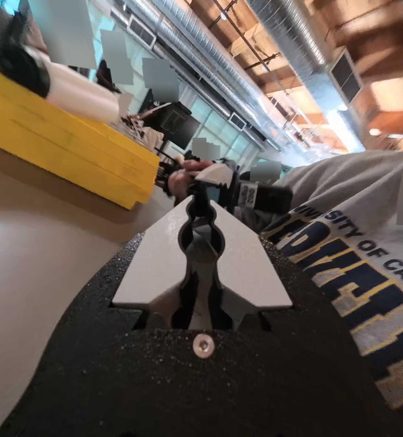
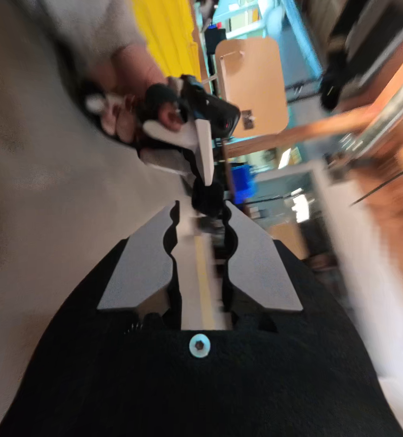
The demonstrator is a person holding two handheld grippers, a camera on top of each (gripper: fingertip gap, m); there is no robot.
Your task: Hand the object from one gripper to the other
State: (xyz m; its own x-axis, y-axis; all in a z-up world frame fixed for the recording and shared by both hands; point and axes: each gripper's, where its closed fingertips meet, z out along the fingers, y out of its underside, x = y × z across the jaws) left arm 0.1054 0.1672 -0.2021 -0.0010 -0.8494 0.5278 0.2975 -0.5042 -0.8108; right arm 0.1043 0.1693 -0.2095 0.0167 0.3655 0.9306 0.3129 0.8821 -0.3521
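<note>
We hold the two tools nose to nose above the pale table, and the object, a small dark thing we cannot make out clearly through the blur, sits right at the meeting point of the tips. In the left wrist view the left gripper has its jaws drawn narrow, with something dark pinched at the very tip, so we judge it is the one holding the object. In the right wrist view the right gripper has its jaws parted by a moderate gap, and the object hangs just beyond them, not yet between the pads as far as we can tell. To do the handover well, we should slow down, since the right view is smeared with motion, line the right jaws up square to the left ones, slide them around the free part of the object, close firmly, and only then ease the left grip off. The yellow bin lies well apart and is no obstacle
</note>
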